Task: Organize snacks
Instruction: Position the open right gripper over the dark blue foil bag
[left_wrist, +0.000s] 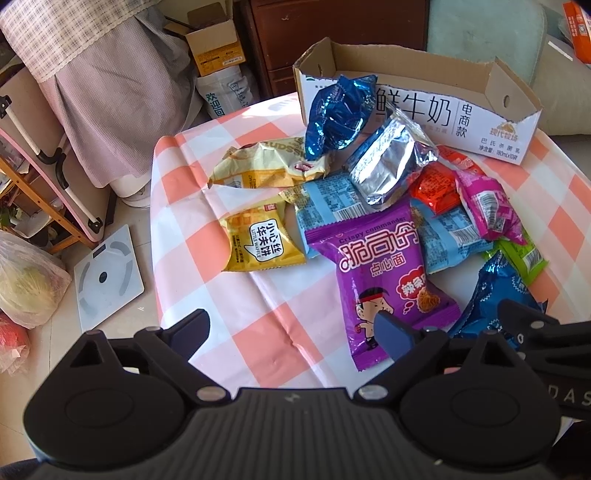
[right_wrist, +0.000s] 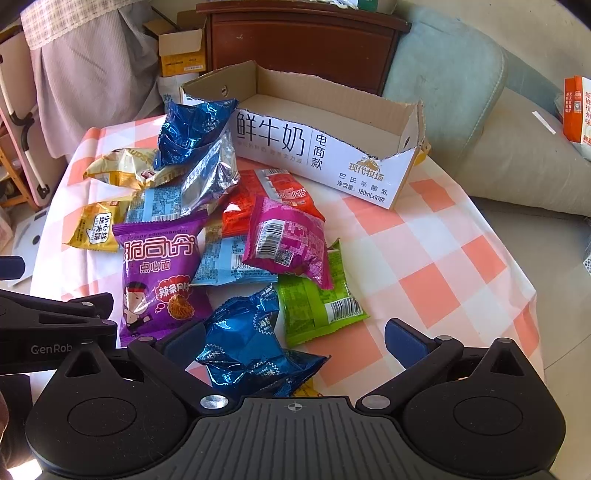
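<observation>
A pile of snack packets lies on a pink-and-white checked tablecloth (left_wrist: 266, 306) in front of an open, empty cardboard milk box (left_wrist: 417, 107), also in the right wrist view (right_wrist: 314, 147). The pile holds a purple noodle packet (left_wrist: 380, 277) (right_wrist: 159, 273), a yellow waffle packet (left_wrist: 258, 240), a blue foil packet (left_wrist: 338, 114) (right_wrist: 195, 129), a silver packet (left_wrist: 391, 162), a magenta packet (right_wrist: 288, 240) and a green packet (right_wrist: 317, 306). My left gripper (left_wrist: 291, 328) is open, its right finger over the purple packet's lower edge. My right gripper (right_wrist: 295, 339) is open around a second blue foil packet (right_wrist: 251, 350).
A bathroom scale (left_wrist: 107, 277) lies on the floor to the left, by a plastic bag (left_wrist: 26, 280) and a folding rack (left_wrist: 44, 158). A wooden cabinet (right_wrist: 303, 44) and a green cushion (right_wrist: 443, 74) stand behind the table. The table edge (right_wrist: 532, 295) drops off at right.
</observation>
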